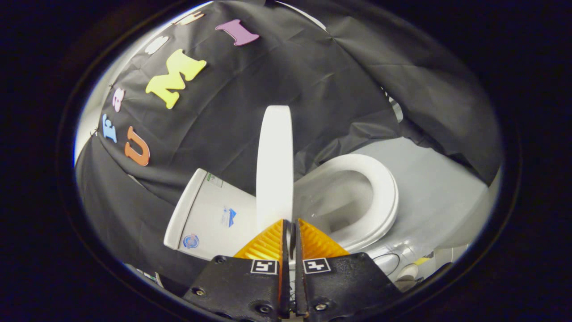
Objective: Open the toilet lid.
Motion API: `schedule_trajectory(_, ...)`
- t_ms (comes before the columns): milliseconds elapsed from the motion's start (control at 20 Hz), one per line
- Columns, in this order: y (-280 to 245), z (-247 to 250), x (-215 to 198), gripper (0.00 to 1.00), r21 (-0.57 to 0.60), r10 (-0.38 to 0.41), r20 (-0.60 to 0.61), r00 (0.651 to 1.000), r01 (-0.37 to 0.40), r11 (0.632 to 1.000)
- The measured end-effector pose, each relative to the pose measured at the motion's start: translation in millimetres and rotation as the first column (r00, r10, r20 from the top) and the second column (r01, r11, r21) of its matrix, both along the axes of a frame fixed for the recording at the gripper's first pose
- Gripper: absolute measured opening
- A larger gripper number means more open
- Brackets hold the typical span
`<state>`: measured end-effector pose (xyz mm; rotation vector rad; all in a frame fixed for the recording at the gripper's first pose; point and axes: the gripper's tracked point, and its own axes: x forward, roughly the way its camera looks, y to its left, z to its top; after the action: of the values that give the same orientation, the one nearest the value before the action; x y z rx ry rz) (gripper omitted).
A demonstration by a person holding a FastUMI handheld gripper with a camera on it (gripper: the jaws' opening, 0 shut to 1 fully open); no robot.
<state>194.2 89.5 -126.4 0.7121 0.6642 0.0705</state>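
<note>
my gripper is clamped on the toilet lid edge, lid upright above the seat; i'd tip it gently toward the tank w/o slipping.

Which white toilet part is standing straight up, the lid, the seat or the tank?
The lid: it stands on edge, pinched by the claw. The seat rings the bowl; the tank sits behind.

The pale floor carries the toilet (cistern beside its bowl).
</note>
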Motion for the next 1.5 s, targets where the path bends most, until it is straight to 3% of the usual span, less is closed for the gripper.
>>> schedule_trajectory(700,41,58,10,0.08,-0.143,0.046,0.081,0.996,-0.034,0.989)
schedule_trajectory(750,47,65,10,0.08,-0.131,0.065,0.106,0.992,-0.051,0.990)
schedule_trajectory(800,73,90,8,0.08,-0.018,0.121,0.163,0.979,-0.120,0.993)
schedule_trajectory(850,89,113,1,0.05,-0.017,0.145,0.185,0.972,-0.145,0.989)
schedule_trajectory(900,75,115,14,0.04,-0.156,0.095,0.197,0.976,-0.064,0.986)
schedule_trajectory(950,67,113,18,0.06,-0.247,0.124,0.201,0.972,-0.072,0.966)
schedule_trajectory(1050,67,87,8,0.05,-0.279,0.143,0.165,0.976,-0.093,0.956)
schedule_trajectory(1150,60,62,7,0.04,-0.090,0.105,0.090,0.990,-0.097,0.991)
schedule_trajectory(1200,47,52,9,0.04,-0.039,0.066,0.056,0.996,-0.064,0.997)
schedule_trajectory(1500,-37,-27,-24,0.05,0.022,-0.026,-0.062,0.998,0.027,0.999)
